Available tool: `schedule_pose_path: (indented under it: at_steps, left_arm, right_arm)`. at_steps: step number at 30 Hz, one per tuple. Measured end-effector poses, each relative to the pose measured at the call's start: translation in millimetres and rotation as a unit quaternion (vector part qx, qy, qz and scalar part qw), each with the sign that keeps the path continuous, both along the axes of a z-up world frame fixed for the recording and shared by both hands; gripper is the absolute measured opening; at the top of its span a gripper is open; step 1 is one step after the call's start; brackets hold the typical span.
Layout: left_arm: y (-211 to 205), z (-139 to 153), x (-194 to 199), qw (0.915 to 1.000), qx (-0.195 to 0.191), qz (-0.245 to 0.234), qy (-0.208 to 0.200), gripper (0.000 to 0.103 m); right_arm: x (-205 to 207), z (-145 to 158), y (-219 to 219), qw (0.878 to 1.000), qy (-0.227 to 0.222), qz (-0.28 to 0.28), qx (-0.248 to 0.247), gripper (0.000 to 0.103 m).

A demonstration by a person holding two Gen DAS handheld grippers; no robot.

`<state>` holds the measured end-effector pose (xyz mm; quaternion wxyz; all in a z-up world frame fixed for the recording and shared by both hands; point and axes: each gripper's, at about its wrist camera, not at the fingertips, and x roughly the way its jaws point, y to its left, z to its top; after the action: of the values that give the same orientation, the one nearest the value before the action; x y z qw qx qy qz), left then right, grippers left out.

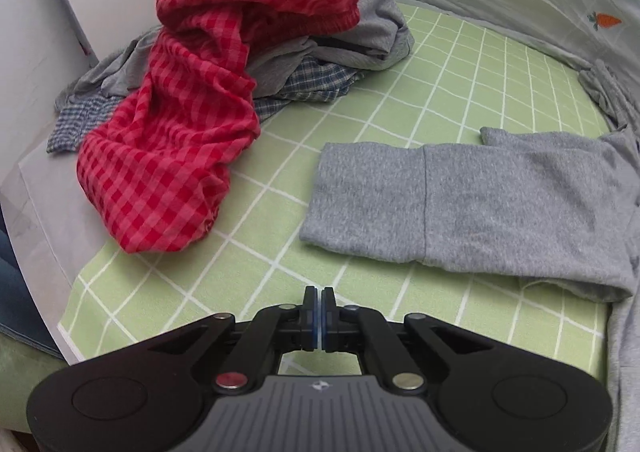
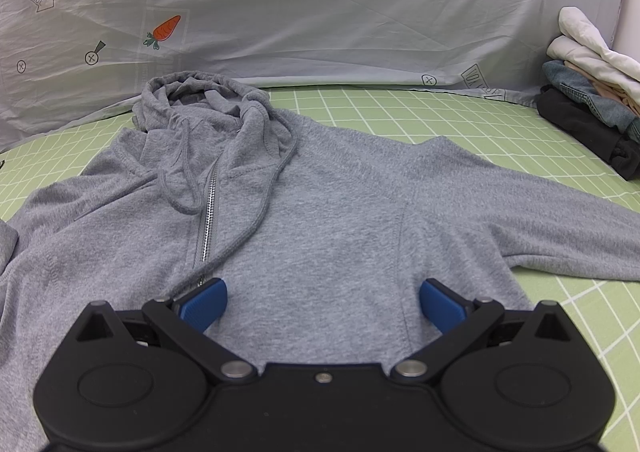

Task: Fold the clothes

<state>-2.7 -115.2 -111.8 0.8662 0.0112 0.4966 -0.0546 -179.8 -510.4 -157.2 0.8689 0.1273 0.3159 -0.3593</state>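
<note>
— While the left gripper (image 1: pixel 320 296) hovered over the green checked sheet (image 1: pixel 420 72), how did its jaws stand?
— Pressed together, empty, beside the grey hoodie's sleeve (image 1: pixel 460 204).
— And the right gripper (image 2: pixel 322 304)?
— Jaws spread wide above the grey hoodie (image 2: pixel 320 212), which lay flat on the sheet.

Even, soft indoor light is falling from above in both views, bright without glare. The light green sheet with white grid lines (image 1: pixel 400 100) is bowing into curves toward the edges, and dark corners are closing in from the fisheye lens. The crumpled red checked cloth (image 1: pixel 192 100) is casting only a faint shadow. The grey zip-up hooded sweatshirt (image 2: pixel 320 212) is showing sharp, with its weave softening near the frame's bottom.
</note>
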Motion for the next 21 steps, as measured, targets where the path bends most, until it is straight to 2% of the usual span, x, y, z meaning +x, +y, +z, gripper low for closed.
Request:
schedule_pose_path:
  at_steps: [1,2,3,5,7,9,15,21]
  left_arm:
    - [3,2,-1,0.9998,-0.017,0.007,-0.003,0.008]
    - [3,4,0,0.9997,-0.019,0.008,-0.009,0.02]
    - [-1,6,2,0.9997,-0.012,0.006,-0.018,0.038]
    - [-8,9,7,0.9994,-0.001,0.001,-0.034,0.058]
    - [-14,12,14,0.9989,-0.001,-0.009,-0.046,0.064]
    - [-20,13,23,0.9987,-0.003,-0.021,-0.047,0.075]
    - [-36,0,47,0.9979,0.011,-0.052,-0.037,0.076]
    - [-38,-13,58,0.9978,0.004,-0.062,-0.021,0.082]
  right_arm:
    - [0,0,0,1.0,0.0,0.0,0.0,0.103]
    - [0,0,0,1.0,0.0,0.0,0.0,0.103]
    - [0,0,0,1.0,0.0,0.0,0.0,0.103]
    - [0,0,0,1.0,0.0,0.0,0.0,0.103]
    - [0,0,0,1.0,0.0,0.001,0.0,0.103]
    - [0,0,0,1.0,0.0,0.001,0.0,0.103]
    - [-1,0,0,1.0,0.0,0.001,0.0,0.103]
    - [-1,1,1,1.0,0.0,0.0,-0.001,0.103]
